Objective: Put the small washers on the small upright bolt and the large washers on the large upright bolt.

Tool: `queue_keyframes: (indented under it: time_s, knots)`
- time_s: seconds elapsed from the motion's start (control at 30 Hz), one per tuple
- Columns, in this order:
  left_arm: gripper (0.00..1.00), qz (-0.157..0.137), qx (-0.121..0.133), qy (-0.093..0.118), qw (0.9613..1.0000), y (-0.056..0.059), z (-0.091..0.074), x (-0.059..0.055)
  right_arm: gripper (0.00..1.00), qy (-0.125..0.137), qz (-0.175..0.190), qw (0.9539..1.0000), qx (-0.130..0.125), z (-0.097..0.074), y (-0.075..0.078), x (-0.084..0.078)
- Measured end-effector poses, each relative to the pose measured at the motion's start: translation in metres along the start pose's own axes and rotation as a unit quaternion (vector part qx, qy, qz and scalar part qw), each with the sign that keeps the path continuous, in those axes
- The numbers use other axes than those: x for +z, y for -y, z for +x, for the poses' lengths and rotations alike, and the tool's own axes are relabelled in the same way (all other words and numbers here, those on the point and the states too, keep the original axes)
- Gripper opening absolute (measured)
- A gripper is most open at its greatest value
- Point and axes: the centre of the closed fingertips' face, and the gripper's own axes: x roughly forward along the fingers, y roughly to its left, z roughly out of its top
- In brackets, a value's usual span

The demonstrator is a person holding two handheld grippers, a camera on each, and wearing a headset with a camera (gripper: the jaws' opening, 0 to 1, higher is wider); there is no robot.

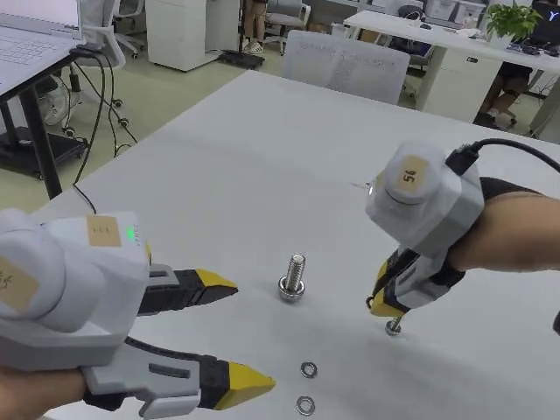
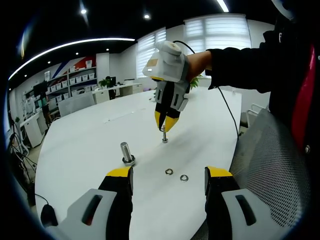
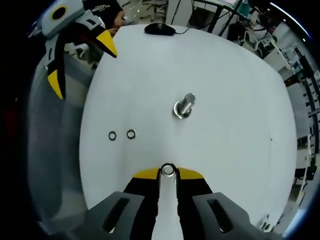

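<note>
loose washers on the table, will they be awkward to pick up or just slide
The two loose washers lie flat on the smooth white table, so they would likely skid when nudged. They look like thin, rigid metal, so they are probably light. On edge, they could roll.

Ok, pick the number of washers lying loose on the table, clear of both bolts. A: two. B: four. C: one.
A: a near washer and a far washer lie flat next to each other on the table, on the person's side of the large bolt.
</note>
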Motion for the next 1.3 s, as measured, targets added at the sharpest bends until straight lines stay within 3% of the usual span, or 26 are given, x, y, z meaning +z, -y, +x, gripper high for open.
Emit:
queue_keyframes:
  time_s: [0.53,0.9,1.3]
  knots:
    - [0.57,0.000,-0.001,0.000,1.0000,0.001,-0.002,-0.001,0.13,-0.010,0.023,0.9995,-0.018,-0.013,0.015,-0.020]
    - [0.57,-0.002,0.000,-0.002,1.0000,0.000,-0.003,-0.002,0.13,-0.029,0.028,0.9991,-0.017,-0.008,0.021,-0.035]
    - [0.57,-0.004,0.000,-0.004,1.0000,-0.001,-0.001,-0.003,0.13,-0.033,0.027,0.9991,-0.006,0.000,0.024,-0.037]
